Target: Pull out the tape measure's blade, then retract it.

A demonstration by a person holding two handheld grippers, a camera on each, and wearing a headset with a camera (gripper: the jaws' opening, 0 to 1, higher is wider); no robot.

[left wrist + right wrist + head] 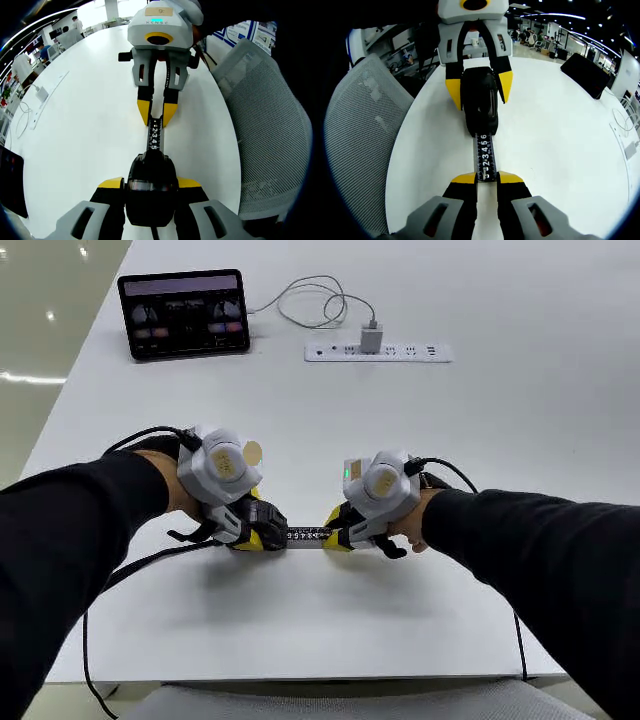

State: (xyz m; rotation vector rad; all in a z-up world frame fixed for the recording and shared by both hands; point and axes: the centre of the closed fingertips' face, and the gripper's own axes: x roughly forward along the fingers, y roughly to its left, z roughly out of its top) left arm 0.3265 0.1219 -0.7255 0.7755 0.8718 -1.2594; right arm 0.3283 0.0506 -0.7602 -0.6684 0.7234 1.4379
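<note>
A black tape measure case (pixel 151 187) sits between the yellow-tipped jaws of my left gripper (pixel 150 182), which is shut on it. A short length of black blade (pixel 154 135) with white numerals runs from the case to my right gripper (pixel 485 177), which is shut on the blade's end. In the right gripper view the case (pixel 479 102) lies straight ahead with the blade (pixel 485 156) reading up to 6. In the head view the left gripper (pixel 258 536) and right gripper (pixel 336 538) face each other just above the white table (pixel 450 420), the blade (pixel 307 535) spanning the small gap.
A tablet (pixel 184 313) stands at the table's far left. A white power strip (pixel 378 352) with a charger and coiled cable lies beside it. A grey mesh chair (pixel 265 130) stands at the near table edge. Cables trail from both grippers.
</note>
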